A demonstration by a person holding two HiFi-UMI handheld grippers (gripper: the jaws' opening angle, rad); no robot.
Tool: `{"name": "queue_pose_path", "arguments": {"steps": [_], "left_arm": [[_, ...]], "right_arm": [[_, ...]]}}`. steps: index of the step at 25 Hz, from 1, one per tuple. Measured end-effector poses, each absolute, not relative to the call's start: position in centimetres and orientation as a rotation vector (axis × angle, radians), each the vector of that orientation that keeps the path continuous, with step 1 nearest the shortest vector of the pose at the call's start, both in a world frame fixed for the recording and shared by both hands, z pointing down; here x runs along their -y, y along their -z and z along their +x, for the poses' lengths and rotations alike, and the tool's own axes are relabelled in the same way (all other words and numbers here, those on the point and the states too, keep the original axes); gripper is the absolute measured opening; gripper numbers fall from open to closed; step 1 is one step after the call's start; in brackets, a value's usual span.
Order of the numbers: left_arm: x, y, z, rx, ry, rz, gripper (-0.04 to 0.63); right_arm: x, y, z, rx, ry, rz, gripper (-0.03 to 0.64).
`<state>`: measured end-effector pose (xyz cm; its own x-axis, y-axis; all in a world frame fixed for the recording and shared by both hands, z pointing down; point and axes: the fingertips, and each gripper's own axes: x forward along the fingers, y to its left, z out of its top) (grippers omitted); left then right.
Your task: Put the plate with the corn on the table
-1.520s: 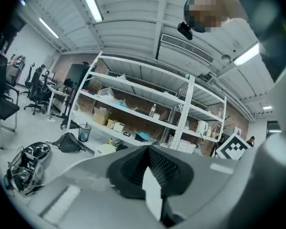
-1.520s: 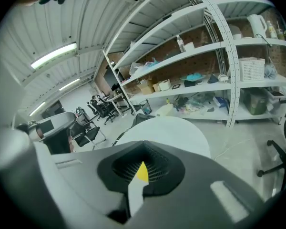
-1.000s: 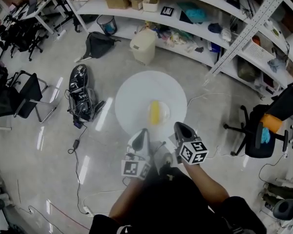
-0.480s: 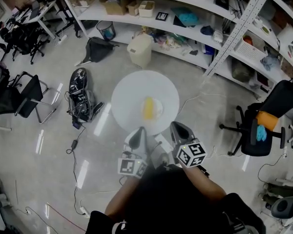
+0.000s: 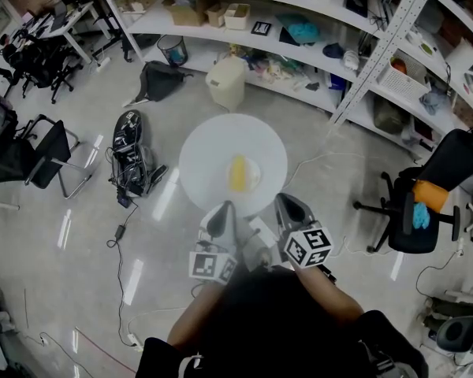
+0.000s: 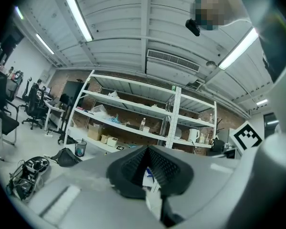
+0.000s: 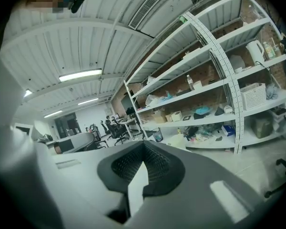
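Observation:
A white plate with a yellow corn cob (image 5: 240, 173) lies on the round white table (image 5: 205, 144), right of its centre, with nothing holding it. My left gripper (image 5: 222, 211) and right gripper (image 5: 288, 205) hover side by side over the table's near edge, short of the plate and apart from it. Both point level towards the shelves. The left gripper (image 6: 145, 151) has its dark jaws meeting at the tip, and so does the right gripper (image 7: 144, 149). Neither holds anything. The plate does not show in either gripper view.
Long white shelves (image 5: 315, 6) full of boxes run behind the table. On the floor stand a white bin (image 5: 227, 81), a black bag (image 5: 159, 75) and a heap of black gear with cables (image 5: 132, 152). Office chairs stand at the left (image 5: 31, 160) and right (image 5: 426, 203).
The grippers have lifted slightly and drawn back a little at the table's near edge. The plate with the corn stays on the table throughout. The view has shifted slightly.

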<state>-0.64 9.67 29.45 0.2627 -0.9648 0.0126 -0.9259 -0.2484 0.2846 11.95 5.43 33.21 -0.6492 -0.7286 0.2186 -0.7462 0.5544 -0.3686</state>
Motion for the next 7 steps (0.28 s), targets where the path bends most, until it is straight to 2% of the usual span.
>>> {"name": "queue_pose_path", "arguments": {"steps": [7], "left_arm": [[-9.59,-29.07,-0.32,1.753,0.234,2.313,0.002]], "right_arm": [[-5.4,-32.41,11.76,2.755,-0.646,1.292,0.008]]}}
